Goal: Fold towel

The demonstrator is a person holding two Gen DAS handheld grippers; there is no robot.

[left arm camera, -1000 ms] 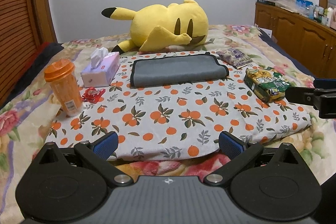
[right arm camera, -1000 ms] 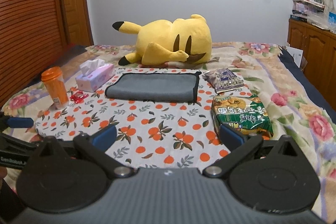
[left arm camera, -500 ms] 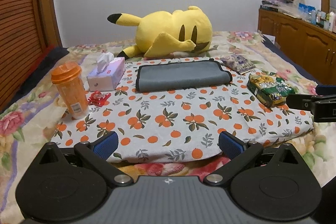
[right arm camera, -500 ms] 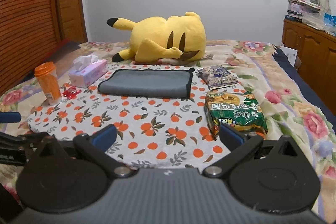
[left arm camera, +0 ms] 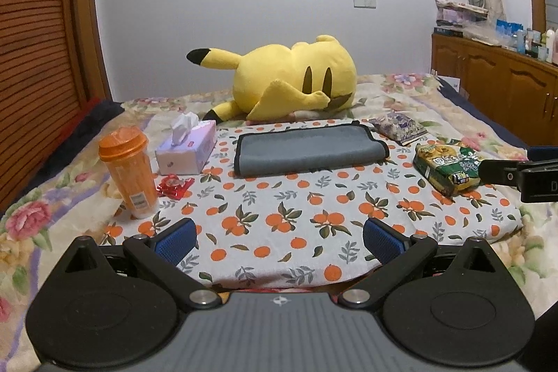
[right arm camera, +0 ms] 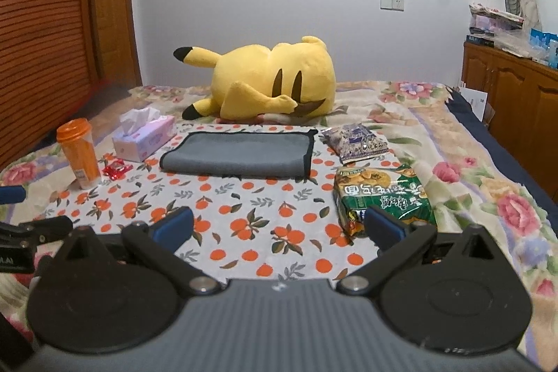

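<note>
Left gripper (left arm camera: 279, 237) fingers wide, empty, level above bed's near edge; right gripper (right arm camera: 279, 227) likewise, beside it. Bare orange-print cloth (left arm camera: 279, 208) ahead. Folded grey towel (left arm camera: 307, 149) toward cloth's far edge, flat, between tissue box (left arm camera: 188, 150) and snack packs (right arm camera: 383, 194).

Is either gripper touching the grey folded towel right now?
No: the grey folded towel with black trim lies alone on the orange-print cloth, well beyond the open right gripper and open left gripper.
</note>
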